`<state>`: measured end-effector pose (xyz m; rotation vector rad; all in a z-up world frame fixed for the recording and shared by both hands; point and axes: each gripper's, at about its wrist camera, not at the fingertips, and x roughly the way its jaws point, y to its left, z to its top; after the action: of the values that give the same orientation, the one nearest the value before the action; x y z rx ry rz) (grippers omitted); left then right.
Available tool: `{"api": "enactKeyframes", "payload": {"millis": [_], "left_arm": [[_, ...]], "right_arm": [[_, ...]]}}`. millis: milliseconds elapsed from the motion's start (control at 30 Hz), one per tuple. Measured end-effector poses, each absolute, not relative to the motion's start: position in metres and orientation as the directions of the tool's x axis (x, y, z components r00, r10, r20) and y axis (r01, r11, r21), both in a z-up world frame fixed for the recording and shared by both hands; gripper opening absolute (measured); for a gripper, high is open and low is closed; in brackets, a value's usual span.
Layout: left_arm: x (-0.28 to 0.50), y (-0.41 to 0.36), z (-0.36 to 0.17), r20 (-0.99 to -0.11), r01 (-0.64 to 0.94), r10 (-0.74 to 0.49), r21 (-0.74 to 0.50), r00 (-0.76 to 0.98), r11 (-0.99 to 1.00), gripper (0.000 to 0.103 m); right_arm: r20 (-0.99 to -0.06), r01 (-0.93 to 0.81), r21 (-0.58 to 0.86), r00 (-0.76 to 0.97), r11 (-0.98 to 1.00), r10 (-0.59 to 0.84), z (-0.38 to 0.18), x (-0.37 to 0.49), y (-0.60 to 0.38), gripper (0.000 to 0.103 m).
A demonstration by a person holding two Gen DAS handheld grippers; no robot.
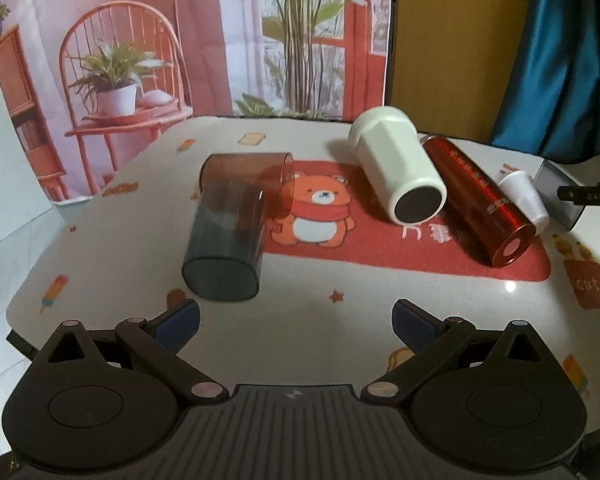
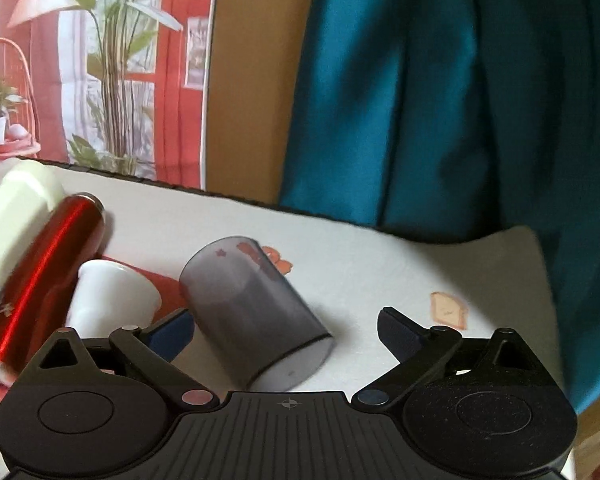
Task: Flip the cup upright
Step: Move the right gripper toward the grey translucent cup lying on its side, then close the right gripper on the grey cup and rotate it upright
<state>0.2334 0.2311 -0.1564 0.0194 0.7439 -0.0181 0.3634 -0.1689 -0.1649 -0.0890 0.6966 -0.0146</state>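
Several cups lie on their sides on the table. In the left wrist view a dark teal see-through cup (image 1: 224, 240) lies just ahead of my open, empty left gripper (image 1: 296, 320), base toward me. A brown see-through cup (image 1: 252, 178) lies behind it. A large white cup (image 1: 400, 168), a red metallic bottle (image 1: 480, 200) and a small white cup (image 1: 524, 200) lie to the right. In the right wrist view a grey see-through cup (image 2: 252, 312) lies between the fingers of my open right gripper (image 2: 284, 328), base toward me. The small white cup (image 2: 112, 300) lies left of it.
The table (image 1: 340, 312) has a cartoon bear cloth. A printed backdrop (image 1: 140, 60) hangs behind it. A teal curtain (image 2: 440, 100) hangs at the right. The right gripper's tip (image 1: 580, 196) shows at the left wrist view's right edge. The red bottle (image 2: 40, 272) and large white cup (image 2: 12, 216) lie far left.
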Motion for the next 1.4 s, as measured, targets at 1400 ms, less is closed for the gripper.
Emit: {"api": "enactKeyframes", "payload": {"millis": [1400], "left_arm": [[0.212,0.263,-0.157,-0.648,-0.033,-0.054,-0.122,0.760,0.992,0.103]], "right_arm": [[-0.795,-0.076,0.382,0.480,0.921,0.370,-0.139,0.220,0.013,0.060]]}}
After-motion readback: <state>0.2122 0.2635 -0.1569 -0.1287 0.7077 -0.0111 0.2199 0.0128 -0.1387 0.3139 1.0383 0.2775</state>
